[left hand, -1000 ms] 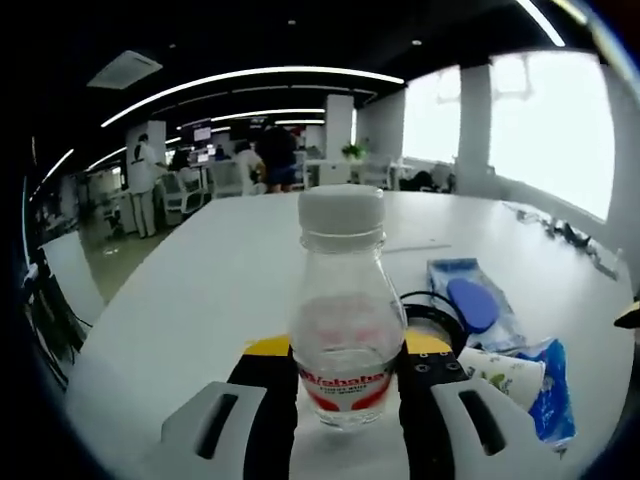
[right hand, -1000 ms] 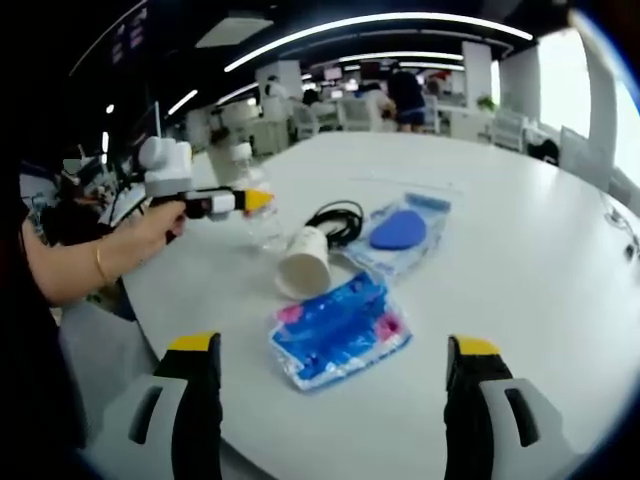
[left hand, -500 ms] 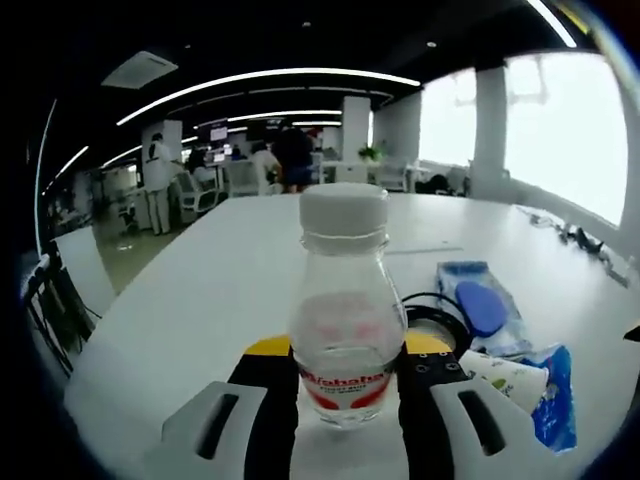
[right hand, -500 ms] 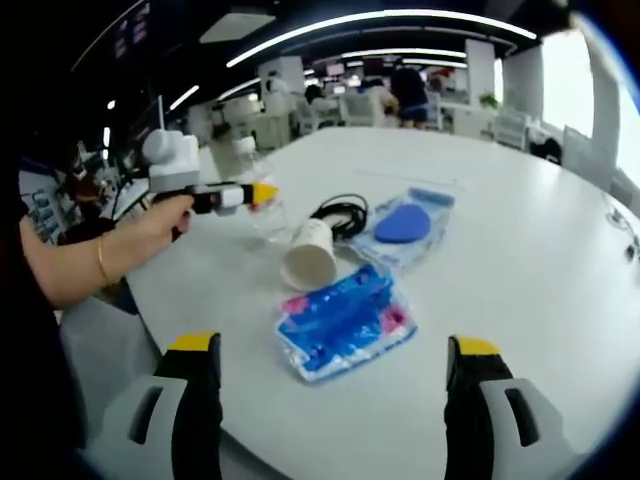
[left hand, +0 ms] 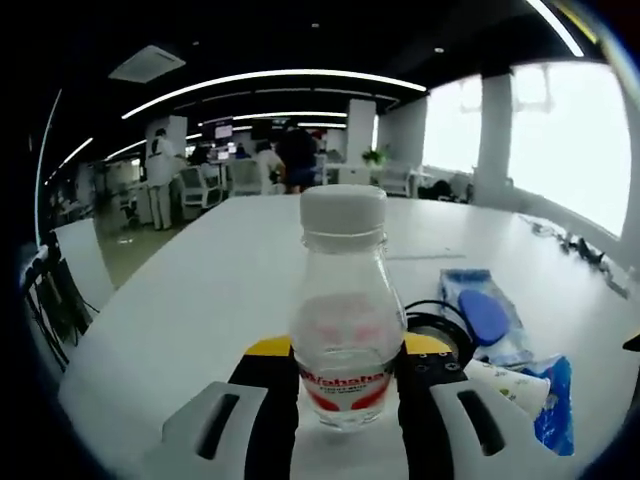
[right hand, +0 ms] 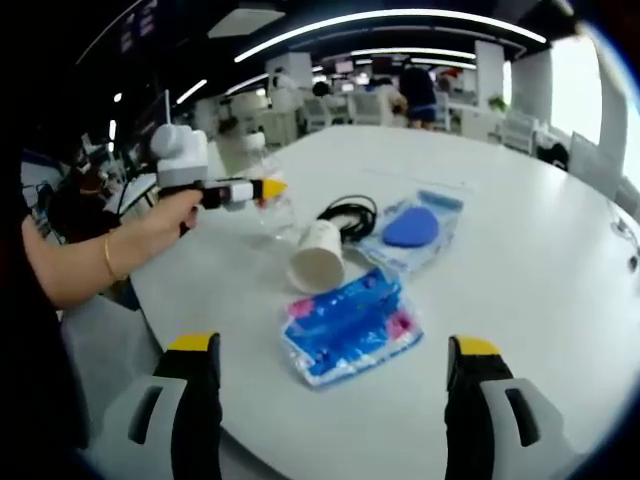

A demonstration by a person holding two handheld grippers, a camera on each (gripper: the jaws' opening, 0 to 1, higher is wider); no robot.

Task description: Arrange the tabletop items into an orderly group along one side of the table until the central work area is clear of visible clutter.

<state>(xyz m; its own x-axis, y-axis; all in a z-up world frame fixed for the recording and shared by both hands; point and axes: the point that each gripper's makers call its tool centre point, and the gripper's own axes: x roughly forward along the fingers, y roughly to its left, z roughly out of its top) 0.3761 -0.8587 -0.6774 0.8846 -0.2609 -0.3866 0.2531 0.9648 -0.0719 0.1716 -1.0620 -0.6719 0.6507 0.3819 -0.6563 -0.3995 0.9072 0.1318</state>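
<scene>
Nearest to me, the right gripper (right hand: pixel 335 400) hangs over the near edge of the white table (right hand: pixel 520 260) with its jaws spread wide and nothing between them. Just past it lies a blue packet (right hand: pixel 350 323) flat on the tabletop, and beyond that a paper cup (right hand: pixel 318 256) on its side, mouth toward the packet. A coil of black cable (right hand: pixel 350 215) sits behind the cup, beside a clear bag with a blue oval pad (right hand: pixel 412 228) inside.

Off to the left, a hand (right hand: pixel 165 222) carries the left gripper (left hand: pixel 345 385), whose jaws are closed narrow on a small clear bottle (left hand: pixel 344 318) with a white cap. The bottle stands upright between them, close to the cup and cable; whether its base touches the table I cannot tell.

To my eye the step in hand is moving the bottle, the first item to be grouped. The next move calls for carrying it level toward one edge, setting it down upright and letting go gently so it does not tip. The four other items are still spread about the middle.
</scene>
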